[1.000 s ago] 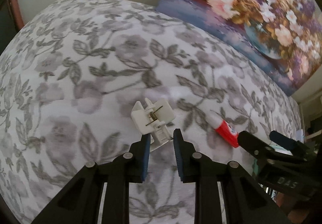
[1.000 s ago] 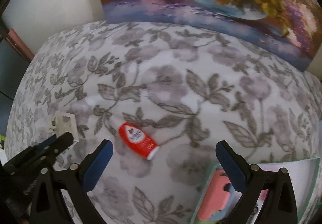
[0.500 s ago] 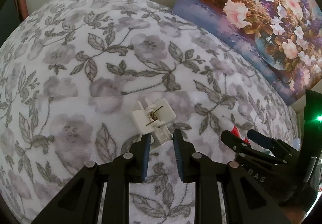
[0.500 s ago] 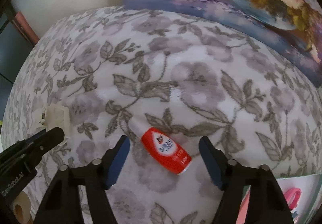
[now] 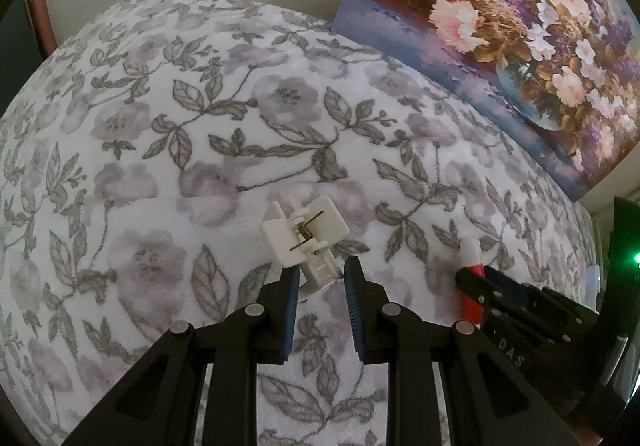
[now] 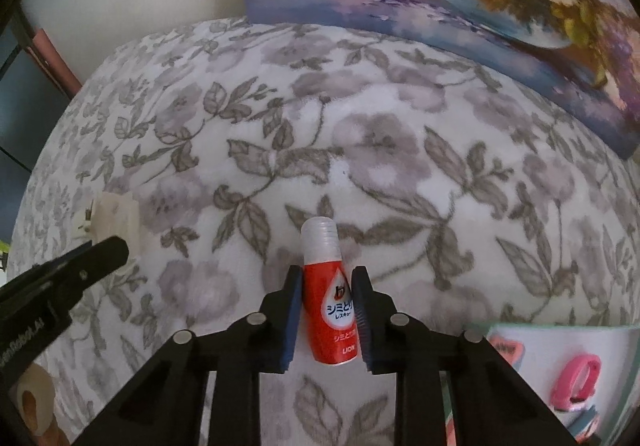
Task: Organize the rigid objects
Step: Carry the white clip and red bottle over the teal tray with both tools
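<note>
Bottle (image 6: 329,296) and clip (image 5: 306,236) on the flower-print blanket (image 5: 168,149), each between a pair of tongs.

A flower painting (image 5: 516,33) leans at the far edge of the blanket. The right tongs (image 6: 327,320) have just been closing and now clench the red bottle, which points its clear cap away, near the middle. The left tongs (image 5: 321,312) stand nearly closed around the white spring clip's near end, left of the bottle; whether the pads press it I cannot tell.

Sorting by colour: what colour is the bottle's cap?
Clear, frosted-looking cap on a red bottle; best seen in the right wrist view.
</note>
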